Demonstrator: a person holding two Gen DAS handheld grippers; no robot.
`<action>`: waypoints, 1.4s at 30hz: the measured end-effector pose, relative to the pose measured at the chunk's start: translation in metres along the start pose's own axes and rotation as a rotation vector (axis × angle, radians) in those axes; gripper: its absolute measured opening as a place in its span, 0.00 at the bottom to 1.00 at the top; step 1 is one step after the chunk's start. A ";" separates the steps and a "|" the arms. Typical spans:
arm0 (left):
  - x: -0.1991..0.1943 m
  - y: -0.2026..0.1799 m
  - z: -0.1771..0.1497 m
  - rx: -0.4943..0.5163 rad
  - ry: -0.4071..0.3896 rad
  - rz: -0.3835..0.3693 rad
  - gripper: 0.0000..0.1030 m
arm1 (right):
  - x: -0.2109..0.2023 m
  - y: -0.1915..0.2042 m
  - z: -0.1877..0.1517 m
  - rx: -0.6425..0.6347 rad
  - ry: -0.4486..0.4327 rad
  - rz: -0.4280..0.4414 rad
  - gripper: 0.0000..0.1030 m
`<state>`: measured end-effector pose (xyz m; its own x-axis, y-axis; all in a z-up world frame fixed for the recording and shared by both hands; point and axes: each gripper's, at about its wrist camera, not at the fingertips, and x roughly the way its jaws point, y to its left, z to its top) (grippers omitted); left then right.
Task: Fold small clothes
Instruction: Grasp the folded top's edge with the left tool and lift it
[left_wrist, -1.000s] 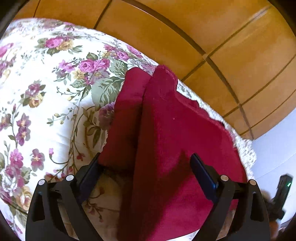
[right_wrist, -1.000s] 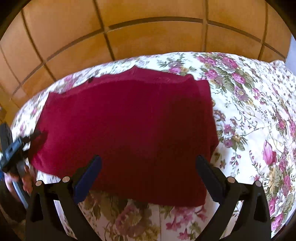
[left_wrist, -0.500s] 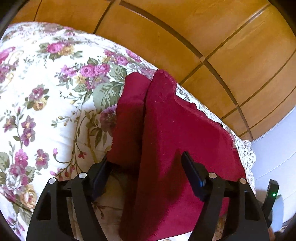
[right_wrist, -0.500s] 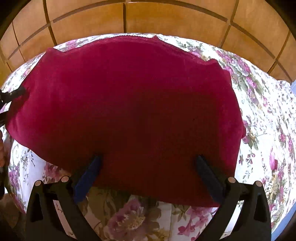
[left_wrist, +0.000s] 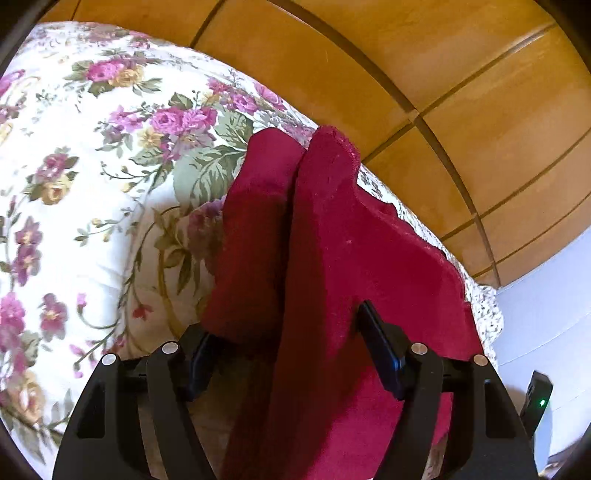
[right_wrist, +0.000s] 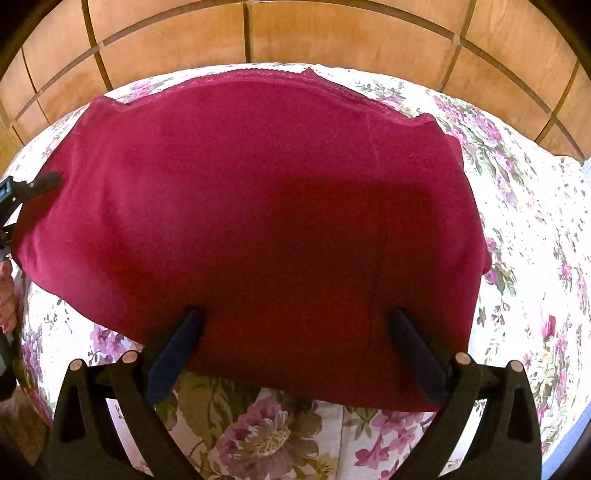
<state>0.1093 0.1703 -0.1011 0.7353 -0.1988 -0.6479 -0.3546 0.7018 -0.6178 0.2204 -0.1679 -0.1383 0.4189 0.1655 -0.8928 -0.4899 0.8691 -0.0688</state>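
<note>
A dark crimson knitted garment (right_wrist: 258, 221) lies spread flat on the white bedspread printed with purple roses and green leaves (right_wrist: 535, 258), close against the honey-coloured wooden panelling (right_wrist: 332, 33) behind. The right gripper (right_wrist: 295, 350) hangs over the garment's near hem, black fingers (right_wrist: 173, 350) spread wide, both tips over the cloth just inside the edge, nothing pinched between them. Over on the far left edge of that view the left gripper (left_wrist: 284, 354) is at the garment's side, where the fabric stands up in a raised fold. Its jaws are closing, about two-thirds open, with that doubled ridge of cloth running up between the pads; whether the pads bite the cloth yet is hard to tell. No label or writing readable on the garment
</note>
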 end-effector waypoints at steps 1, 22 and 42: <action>0.003 -0.002 0.001 0.006 0.018 -0.017 0.68 | 0.000 0.000 0.000 0.001 0.000 0.001 0.98; -0.030 -0.089 0.008 0.140 -0.031 -0.084 0.26 | -0.024 -0.050 0.008 0.259 0.012 0.092 0.98; -0.016 -0.205 -0.012 0.357 0.000 -0.159 0.24 | -0.047 -0.223 -0.043 0.930 0.021 0.117 0.98</action>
<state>0.1630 0.0210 0.0307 0.7650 -0.3240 -0.5566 -0.0132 0.8562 -0.5165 0.2771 -0.3898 -0.1002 0.3872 0.2745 -0.8802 0.2840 0.8728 0.3971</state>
